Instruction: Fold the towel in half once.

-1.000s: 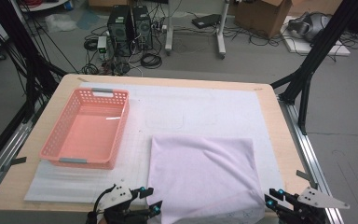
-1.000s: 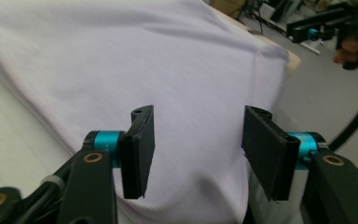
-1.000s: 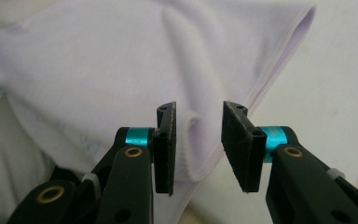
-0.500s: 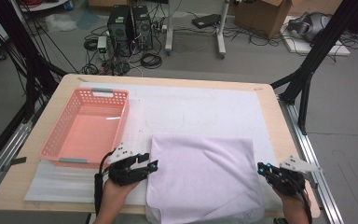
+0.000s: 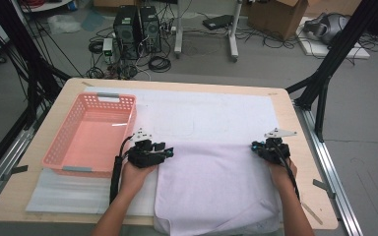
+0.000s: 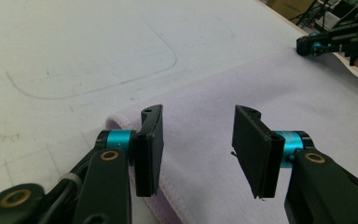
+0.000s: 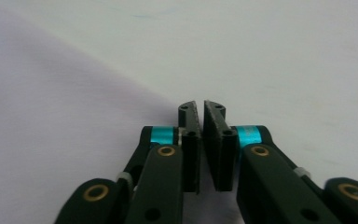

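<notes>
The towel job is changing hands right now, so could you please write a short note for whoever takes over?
Left tool: open, jaws either side of the towel's far left corner, not yet pinching it.
Right tool: shut at the far right corner; whether cloth is caught between the jaws can't be told.
Towel: flat on the table, near edge hanging over the front.
Basket: left of the towel.
Done: both tools at the far corners.
Left: close the left tool, then fold.
</notes>
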### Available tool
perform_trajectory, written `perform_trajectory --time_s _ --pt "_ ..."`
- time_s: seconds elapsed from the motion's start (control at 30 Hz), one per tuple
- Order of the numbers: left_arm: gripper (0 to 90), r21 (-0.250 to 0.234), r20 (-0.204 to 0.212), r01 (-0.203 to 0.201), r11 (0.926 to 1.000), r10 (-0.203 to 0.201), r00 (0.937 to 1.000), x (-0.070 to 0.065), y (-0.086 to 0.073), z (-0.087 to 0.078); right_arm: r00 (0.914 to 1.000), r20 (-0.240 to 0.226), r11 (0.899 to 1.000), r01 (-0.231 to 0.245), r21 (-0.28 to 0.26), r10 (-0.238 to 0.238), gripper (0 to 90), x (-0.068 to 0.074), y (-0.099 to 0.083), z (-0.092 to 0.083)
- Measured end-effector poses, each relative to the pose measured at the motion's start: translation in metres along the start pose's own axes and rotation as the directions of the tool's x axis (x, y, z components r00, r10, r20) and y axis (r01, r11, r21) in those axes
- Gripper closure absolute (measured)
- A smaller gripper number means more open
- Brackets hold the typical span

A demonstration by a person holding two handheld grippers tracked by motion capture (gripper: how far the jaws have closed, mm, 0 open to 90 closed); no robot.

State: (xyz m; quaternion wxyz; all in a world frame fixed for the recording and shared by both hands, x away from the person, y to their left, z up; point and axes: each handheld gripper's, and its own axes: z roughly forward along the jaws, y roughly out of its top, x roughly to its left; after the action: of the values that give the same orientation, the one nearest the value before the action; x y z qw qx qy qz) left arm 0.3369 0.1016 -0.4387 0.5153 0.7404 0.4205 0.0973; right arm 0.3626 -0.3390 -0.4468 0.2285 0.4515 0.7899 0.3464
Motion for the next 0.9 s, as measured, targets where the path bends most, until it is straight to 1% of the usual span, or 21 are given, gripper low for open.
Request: perform_trajectory --time_s 0.03,0.07,0.1,0.13,0.17,0.23,0.27,0.33,0.43,0.47,0.5,0.53,0.6,0.63,0.67,0.73,0.77,0.8,0.83,0.87,0.9 --pt "53.0 0.0 -0.006 -0.001 1.0 0.001 1.0 0.0 0.001 0.001 0.9993 0.037 1.0 -0.005 0.006 0.005 89.5 -0.004 -0.001 0.0" --pt "52.5 -0.002 -0.015 -0.003 1.0 0.003 0.9999 0.001 0.003 0.002 0.9983 0.056 1.0 -0.014 0.007 0.013 89.5 -0.007 -0.001 -0.001" --pt "51.4 -0.005 -0.031 0.0 1.0 0.0 0.9995 0.003 0.004 0.003 0.9973 0.062 0.999 -0.041 0.001 0.04 88.3 -0.01 -0.003 -0.002" --pt "48.5 0.005 -0.044 0.003 1.0 -0.003 0.999 0.004 0.005 0.004 0.9963 0.051 0.998 -0.069 -0.007 0.069 81.1 -0.013 -0.004 -0.005" --pt "46.3 0.004 -0.059 0.006 1.0 -0.006 0.9983 0.006 0.005 0.006 0.9955 0.046 0.996 -0.082 -0.017 0.083 79.1 -0.013 -0.004 -0.007" --pt "45.9 0.004 -0.077 0.005 1.0 -0.005 0.997 0.009 0.004 0.007 0.9965 0.016 0.996 -0.082 -0.047 0.082 76.1 -0.013 -0.006 -0.015" --pt "45.9 0.01 -0.091 0.005 0.9999 -0.004 0.9959 0.011 0.004 0.009 0.997 0.013 0.995 -0.075 -0.06 0.076 73.9 -0.012 -0.006 -0.02" --pt "44.5 0.023 -0.134 -0.003 0.9997 0.006 0.991 0.014 0.002 0.012 0.9962 -0.005 0.993 -0.087 -0.079 0.087 66.7 -0.012 -0.008 -0.028" --pt "44.5 0.039 -0.12 0.017 0.9991 -0.012 0.9926 0.016 0.0 0.018 0.9953 0.005 0.993 -0.097 -0.061 0.097 53.3 -0.013 -0.014 -0.034" --pt "44.8 0.061 -0.13 0.019 0.9979 -0.011 0.9914 0.016 0.0 0.021 0.9941 0.002 0.993 -0.109 -0.048 0.109 51.0 -0.015 -0.017 -0.034" --pt "45.4 0.089 -0.127 0.025 0.9957 -0.014 0.9918 0.016 0.001 0.023 0.9934 -0.002 0.993 -0.115 -0.035 0.115 48.5 -0.016 -0.02 -0.034" --pt "45.0 0.103 -0.131 0.021 0.9944 -0.007 0.9914 0.016 0.002 0.025 0.9923 -0.005 0.992 -0.124 -0.021 0.123 45.7 -0.017 -0.023 -0.033" --pt "47.3 0.114 -0.135 0.004 0.9935 0.012 0.9908 0.014 0.002 0.026 0.9904 -0.017 0.991 -0.137 0.007 0.137 45.0 -0.018 -0.028 -0.031" --pt "49.6 0.117 -0.142 -0.009 0.9931 0.026 0.9895 0.014 0.002 0.026 0.9898 -0.028 0.99 -0.139 0.009 0.14 45.2 -0.018 -0.03 -0.03" --pt "54.3 0.12 -0.152 -0.016 0.9926 0.034 0.9877 0.013 0.002 0.026 0.9901 -0.026 0.99 -0.138 0.002 0.138 46.2 -0.018 -0.031 -0.03" --pt "63.6 0.12 -0.138 -0.014 0.9926 0.031 0.9899 0.014 0.002 0.026 0.9905 -0.031 0.991 -0.134 0.006 0.134 49.9 -0.016 -0.03 -0.031" --pt "68.7 0.13 -0.118 -0.023 0.9913 0.038 0.9923 0.014 0.002 0.025 0.9915 -0.033 0.992 -0.125 0.012 0.125 52.0 -0.016 -0.03 -0.031" --pt "75.1 0.134 -0.105 -0.039 0.9902 0.054 0.993 0.012 0.001 0.026 0.9927 -0.031 0.993 -0.116 0.015 0.116 53.4 -0.014 -0.03 -0.032" --pt "79.0 0.139 -0.098 -0.057 0.9887 0.071 0.9927 0.01 0.001 0.027 0.9938 -0.032 0.994 -0.106 0.017 0.107 58.3 -0.013 -0.029 -0.032" --pt "80.4 0.14 -0.095 -0.067 0.9879 0.081 0.9922 0.009 0.001 0.027 0.9933 -0.042 0.994 -0.107 0.02 0.108 59.7 -0.013 -0.029 -0.032" --pt "81.7 0.141 -0.092 -0.055 0.9885 0.069 0.9934 0.009 0.001 0.027 0.9939 -0.042 0.995 -0.101 0.019 0.102 62.3 -0.012 -0.029 -0.032"
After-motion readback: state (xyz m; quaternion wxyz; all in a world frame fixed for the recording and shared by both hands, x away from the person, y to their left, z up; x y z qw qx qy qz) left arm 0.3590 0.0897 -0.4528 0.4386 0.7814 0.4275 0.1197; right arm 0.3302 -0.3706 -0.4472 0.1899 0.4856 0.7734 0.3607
